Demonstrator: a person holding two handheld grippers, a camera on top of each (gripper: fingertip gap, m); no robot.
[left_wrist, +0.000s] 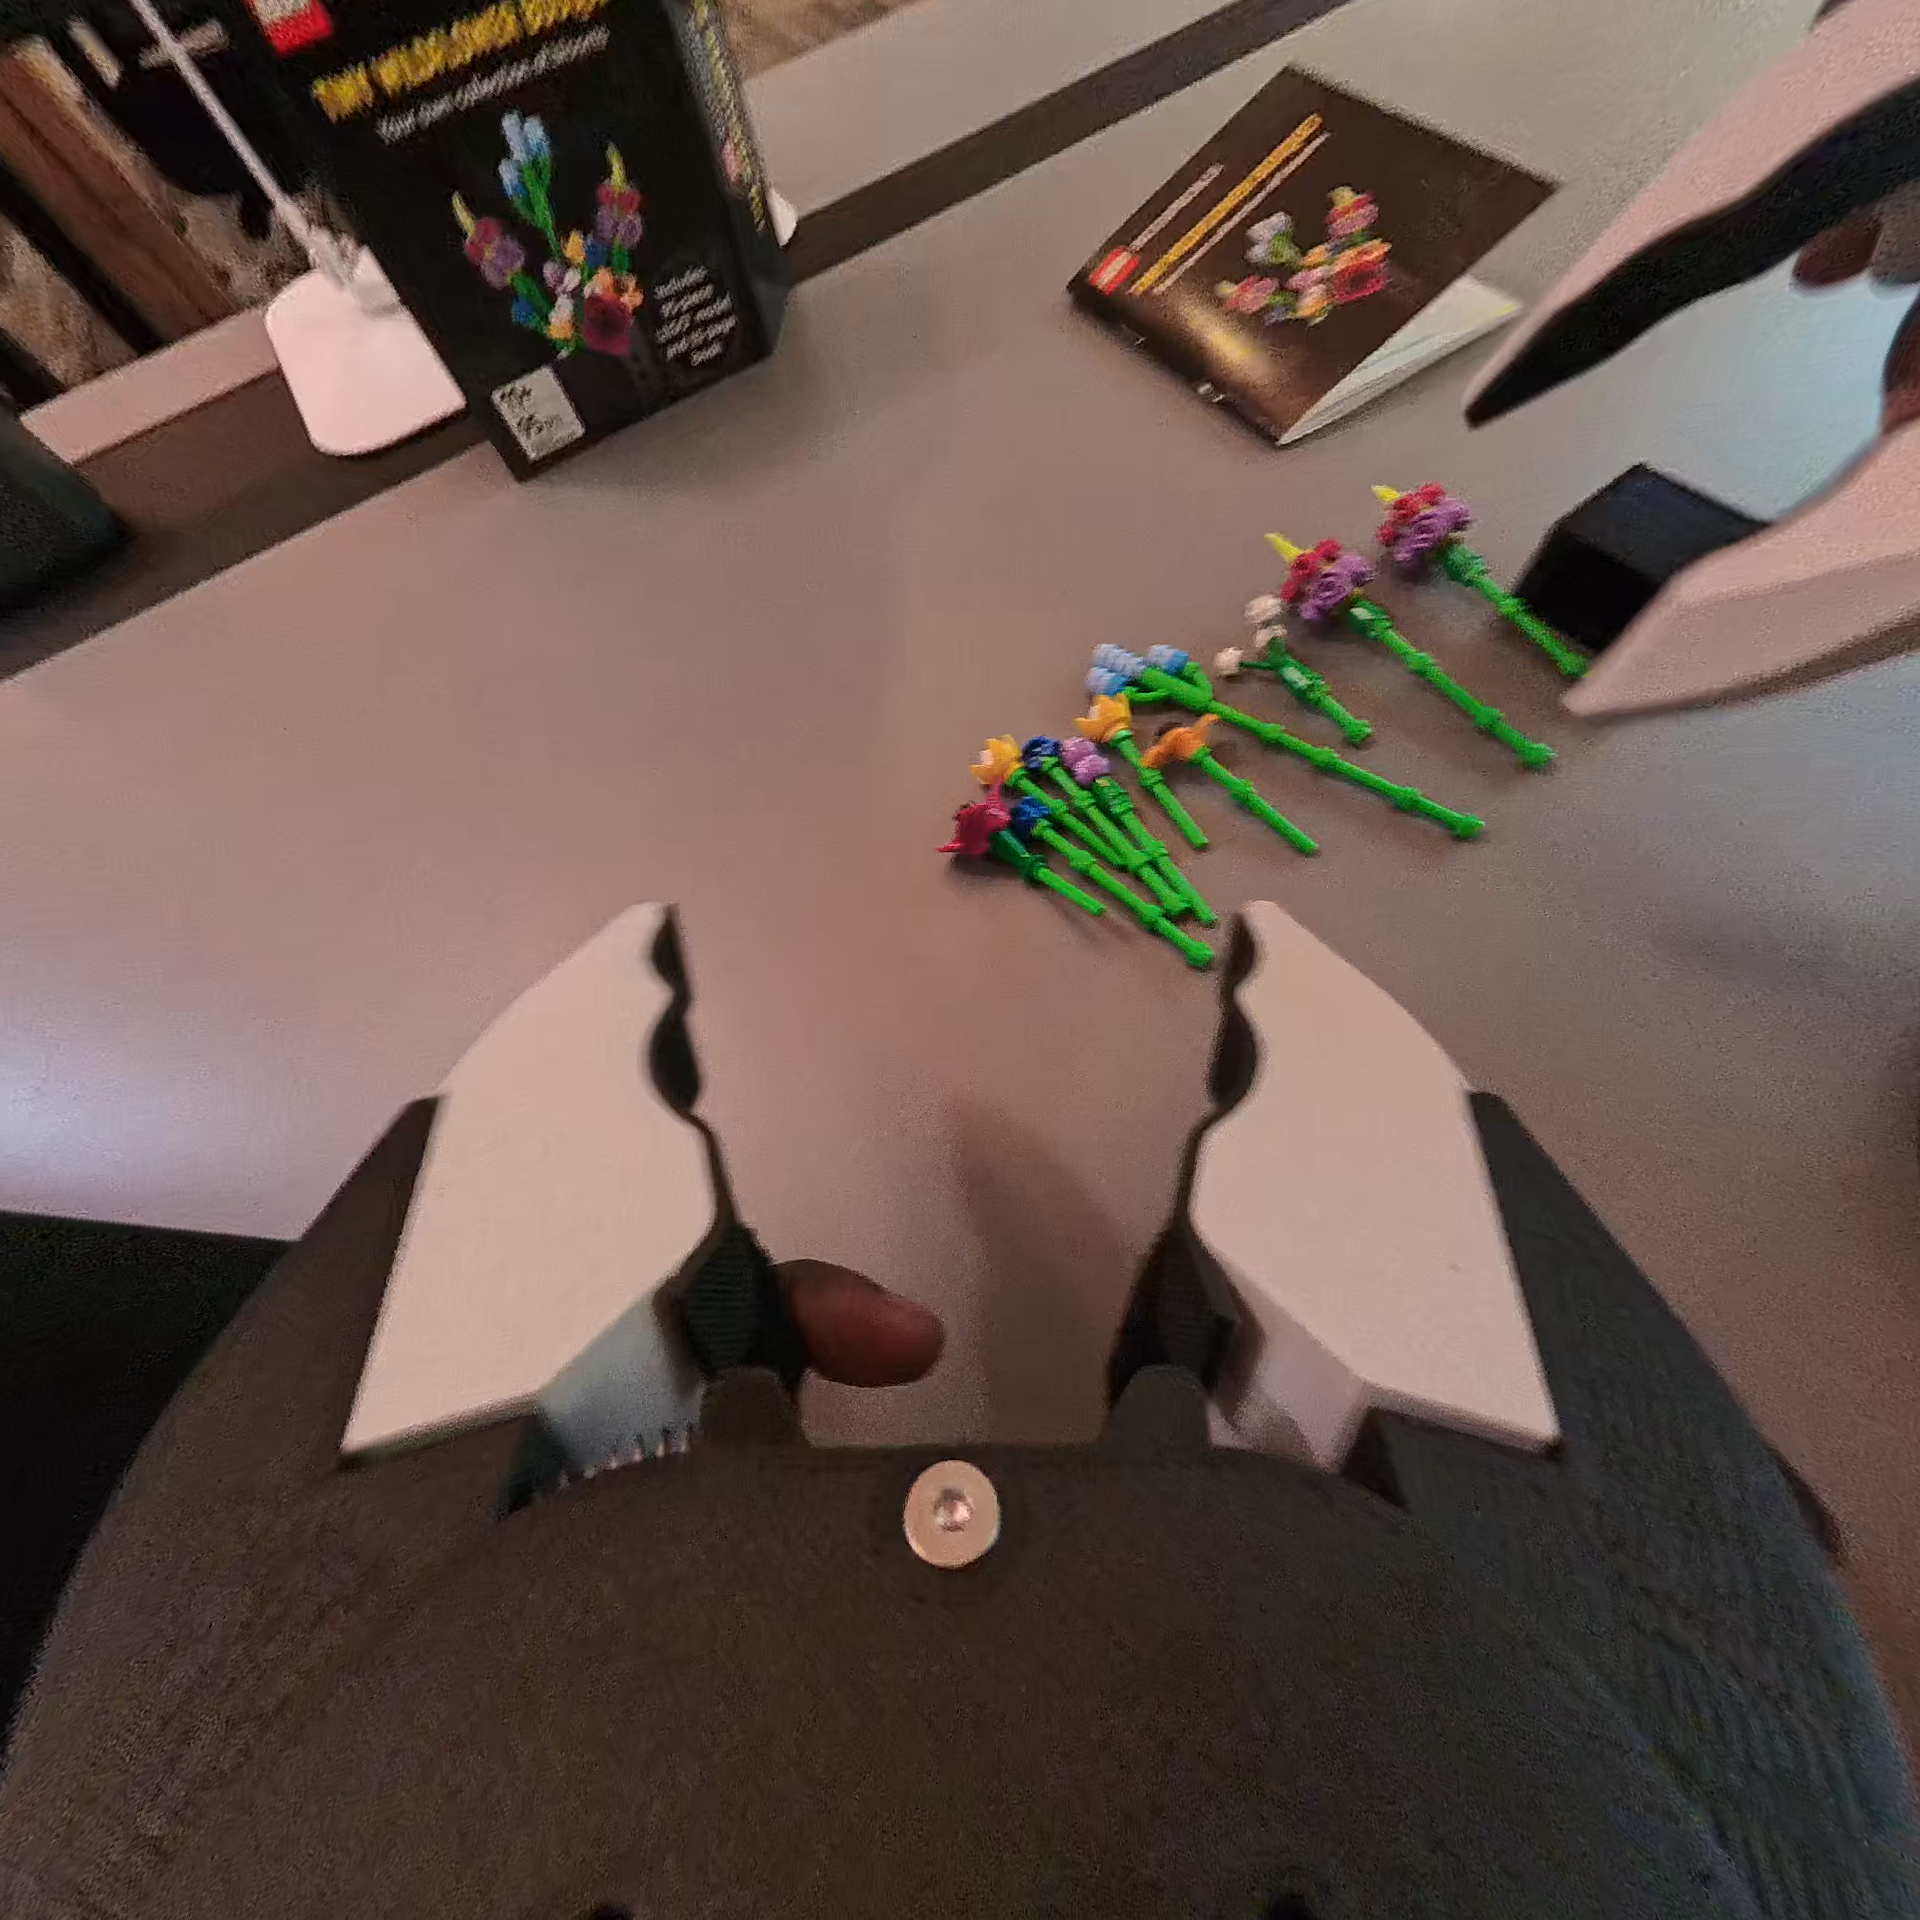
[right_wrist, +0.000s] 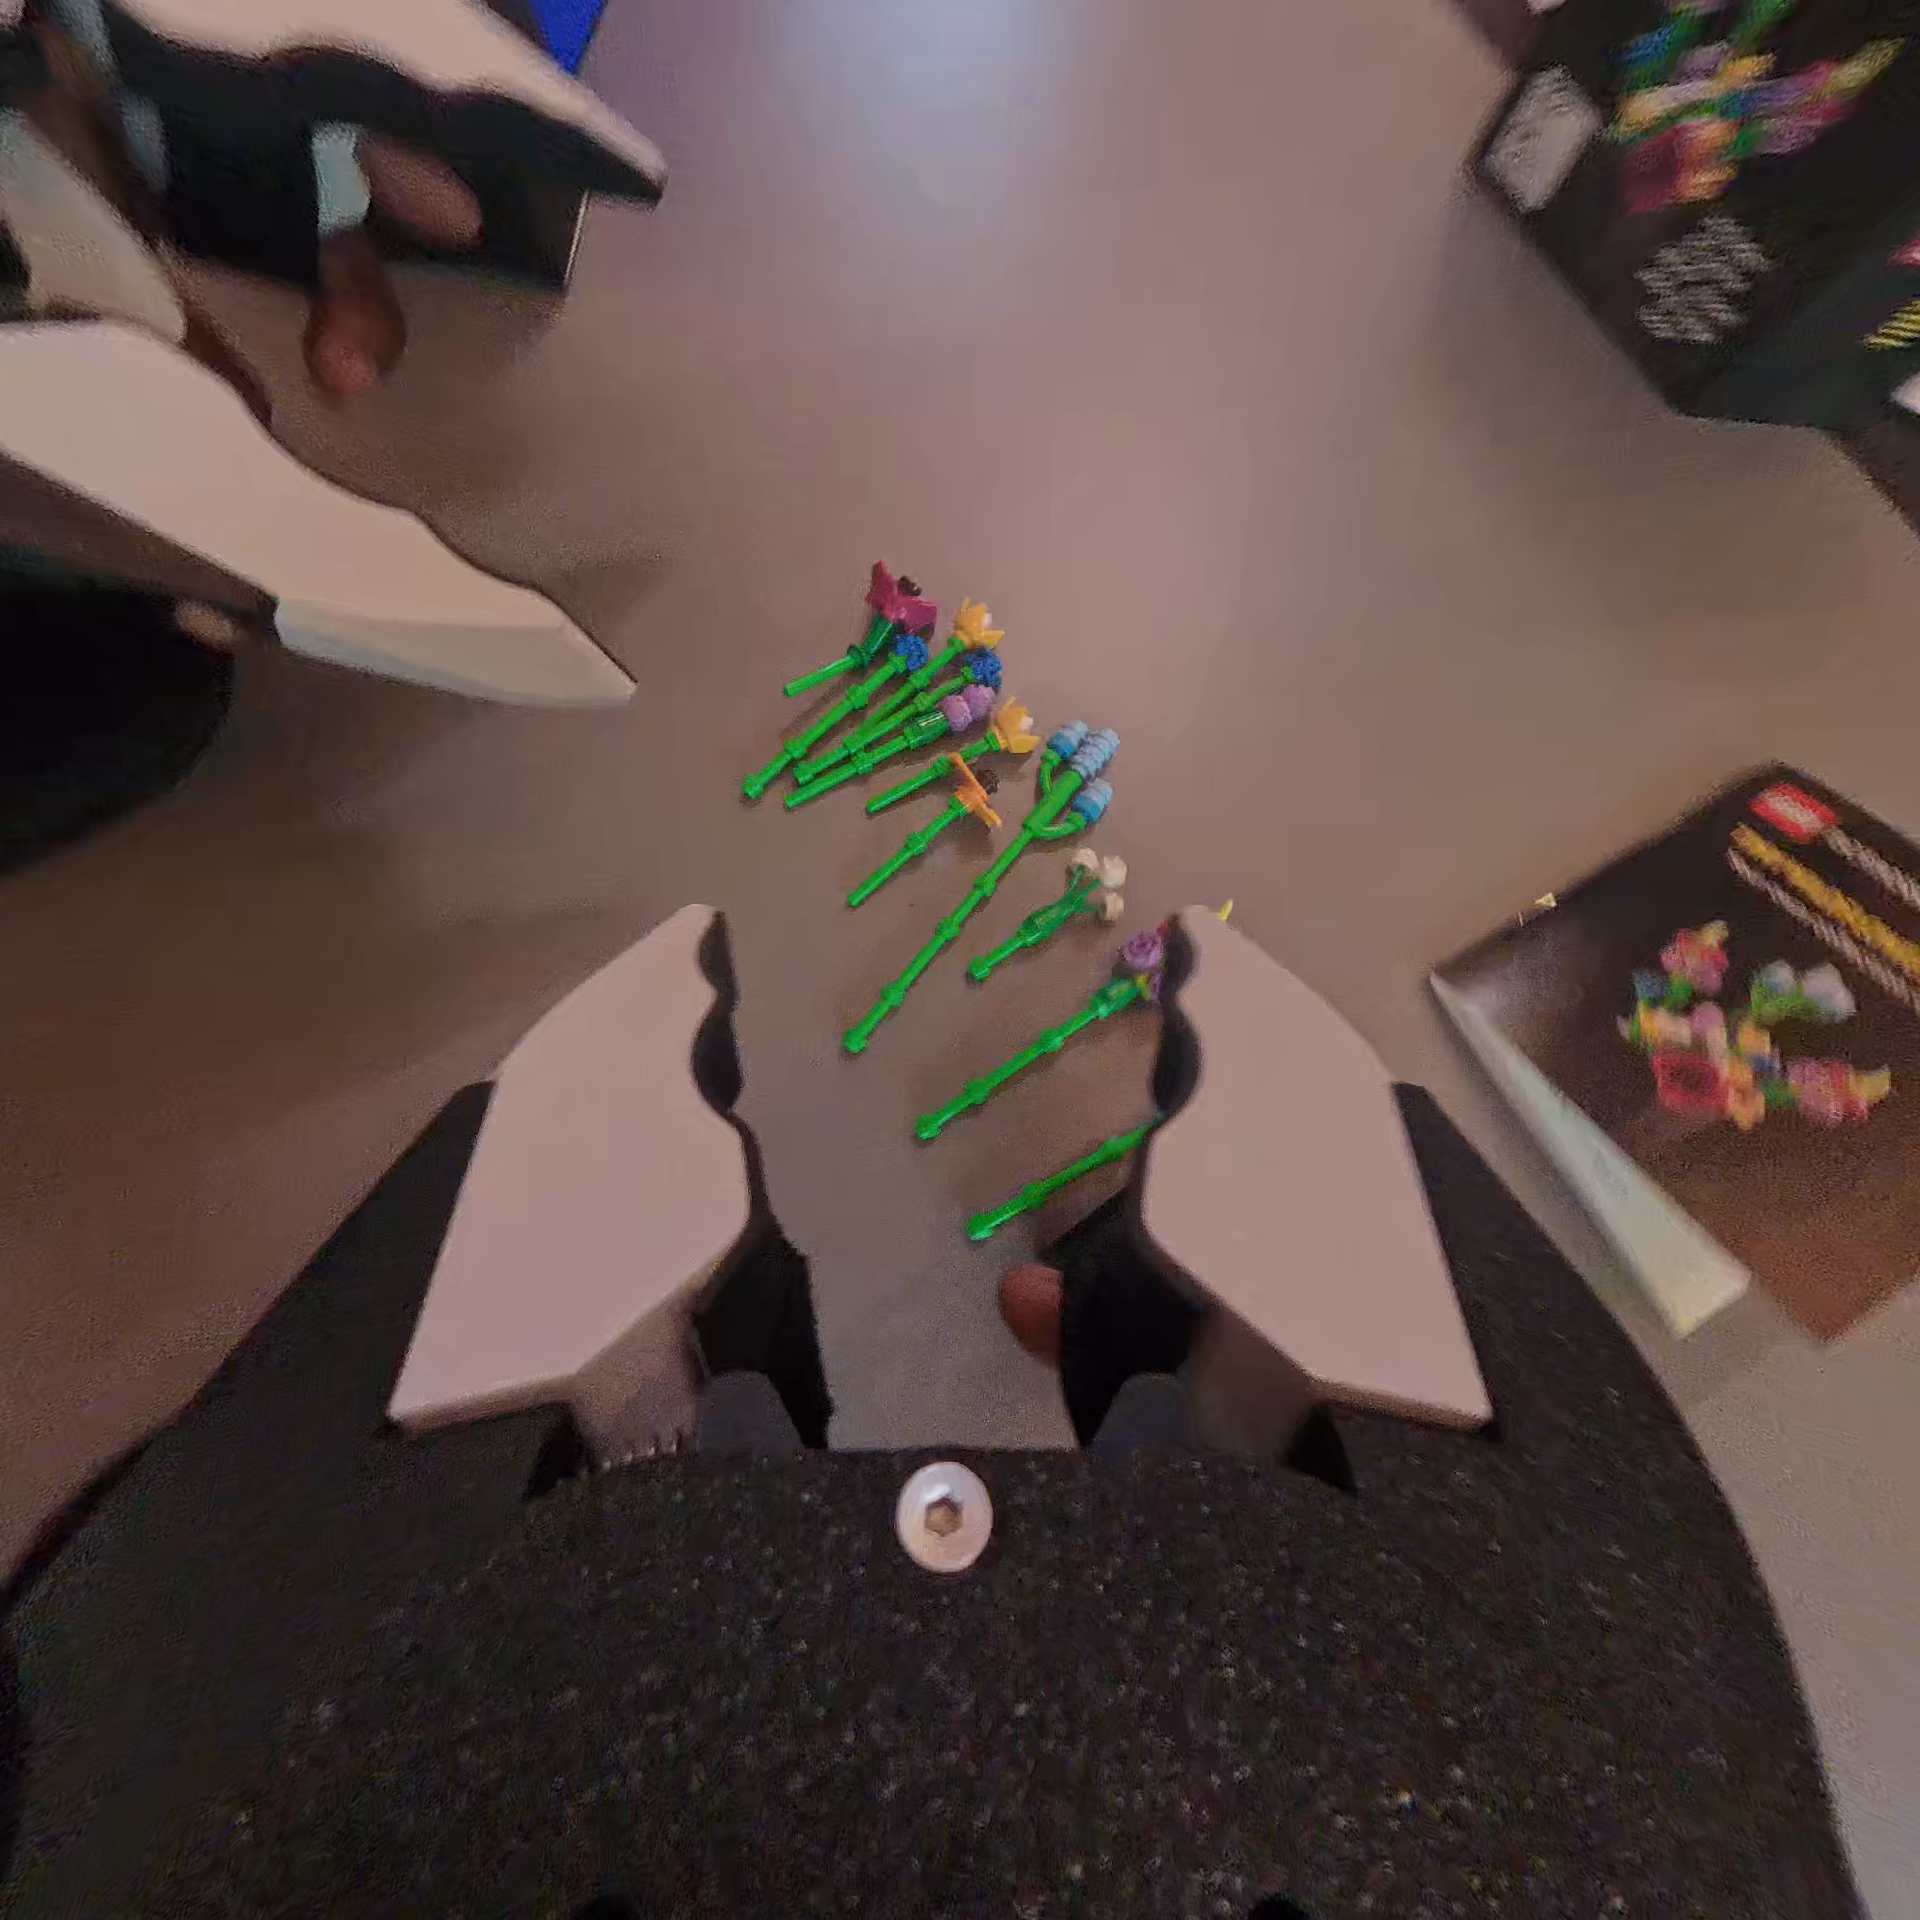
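Both grippers spread wide, empty: left gripper (left_wrist: 951, 920), right gripper (right_wrist: 945, 920). Knobbly green-stemmed plastic flowers (left_wrist: 1226, 727) lie flat, parallel, on matte grey table (left_wrist: 520, 779).

A black picture box (left_wrist: 540, 239), a booklet (left_wrist: 1309, 260) and a white stand base (left_wrist: 358, 374) on the grey table (left_wrist: 520, 727).

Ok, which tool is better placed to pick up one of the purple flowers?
Right tool: open, the purple flower lies just off its fingertip. Left tool, also open, hovers past the row's opposite end.

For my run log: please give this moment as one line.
left gripper: open, empty | right gripper: open, above toy flowers | table
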